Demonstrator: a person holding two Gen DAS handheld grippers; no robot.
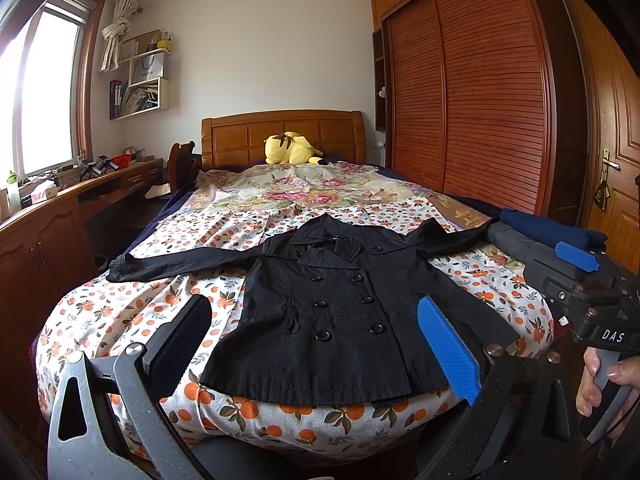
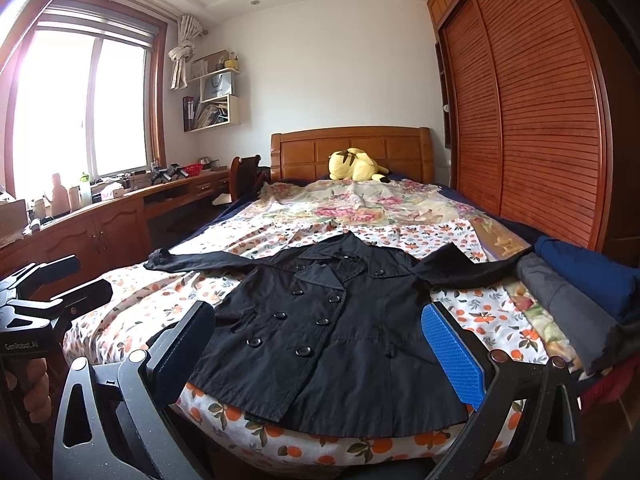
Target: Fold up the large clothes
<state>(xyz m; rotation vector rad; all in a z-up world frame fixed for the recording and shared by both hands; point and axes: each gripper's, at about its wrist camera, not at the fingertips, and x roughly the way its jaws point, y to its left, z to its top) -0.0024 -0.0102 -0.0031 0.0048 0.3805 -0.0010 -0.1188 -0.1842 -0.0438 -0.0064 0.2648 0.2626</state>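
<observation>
- My left tool [image 1: 316,344] hangs above the foot of the bed [image 1: 120,320], its fingers spread wide with nothing between them; my right tool [image 2: 320,354] is the same, wide apart and empty.
- The black coat [image 1: 340,320] lies front up on the orange-print sheet, buttoned, collar toward the headboard [image 1: 280,132], hem at the near edge of the bed, both sleeves stretched out sideways.
- No fold has been made yet, I judge, so the step in hand is the first one: bringing a sleeve in across the chest.
- To do it well I would take the left sleeve [image 1: 160,266] close to its cuff, pinch only the cloth of the sleeve (not the sheet under it), lift just enough to clear the buttons, and lay it flat across the front; then the right sleeve [image 2: 472,268] likewise.
- The right sleeve runs toward the stack of folded clothes [image 2: 580,292] at the bed's edge, and I cannot tell whether its cuff touches or slips beneath them.
- The near corners of the hem are partly covered by my own tool fingers in both views.
- The back of the coat is hidden, so any bunching under it is unknown.
- A yellow plush toy [image 1: 290,148] sits by the headboard, well apart from the work.
</observation>
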